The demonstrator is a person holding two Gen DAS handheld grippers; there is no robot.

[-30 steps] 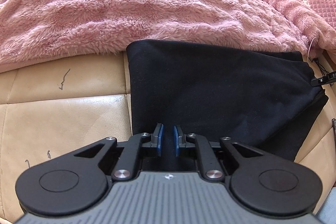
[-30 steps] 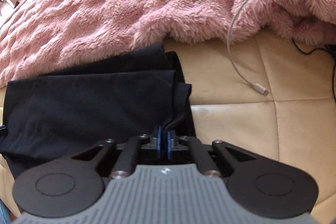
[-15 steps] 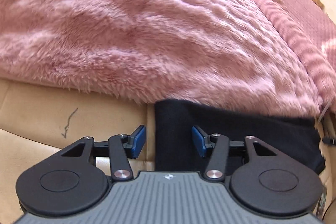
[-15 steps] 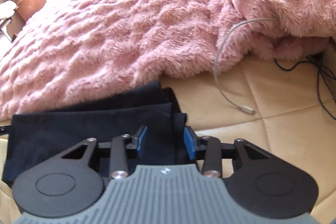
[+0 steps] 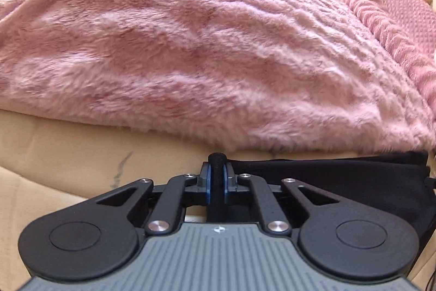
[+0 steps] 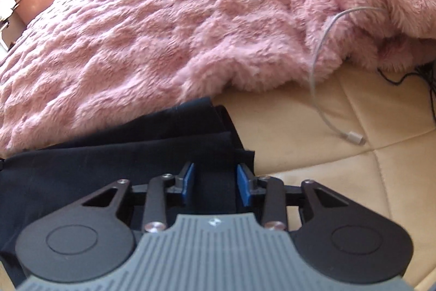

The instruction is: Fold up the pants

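The left gripper (image 5: 216, 176) is clamped on a corner of the black pants (image 5: 340, 182) (lying on the tan cushion (image 5: 68, 154)); the right gripper (image 6: 215, 179) gapes wide over their other edge.

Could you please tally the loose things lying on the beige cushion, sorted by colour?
Black: 2, the folded black cloth pants and a thin black cord
Pink: 1, the fluffy pink blanket
White: 1, the white charging cable
Total: 4
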